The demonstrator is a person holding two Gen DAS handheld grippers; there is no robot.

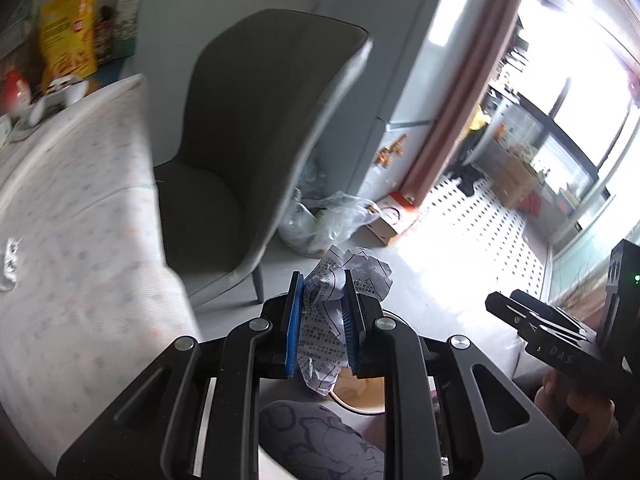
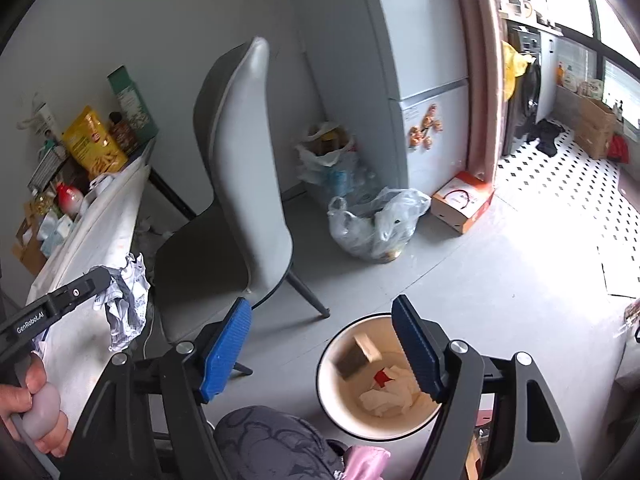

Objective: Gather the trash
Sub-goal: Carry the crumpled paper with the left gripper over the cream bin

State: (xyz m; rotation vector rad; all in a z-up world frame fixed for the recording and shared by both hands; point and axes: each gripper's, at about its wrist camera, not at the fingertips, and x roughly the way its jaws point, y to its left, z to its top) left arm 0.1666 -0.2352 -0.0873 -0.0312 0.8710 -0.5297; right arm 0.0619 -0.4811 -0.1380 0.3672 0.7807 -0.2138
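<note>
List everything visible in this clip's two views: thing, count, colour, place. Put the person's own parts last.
crumpled paper: one, white printed, between left fingers
bin: one, cream inside, floor, holding tissue, card, red scrap
chair: one, grey, beside table
table: one, white cloth, left
snack bag: one, yellow, table's far end
plastic bags: at least two, clear, floor near fridge
fridge: one, white, magnets
box: one, orange-white, floor
left gripper: shut on paper
right gripper: open, empty, above bin
hand: one, holding left gripper's handle
</note>
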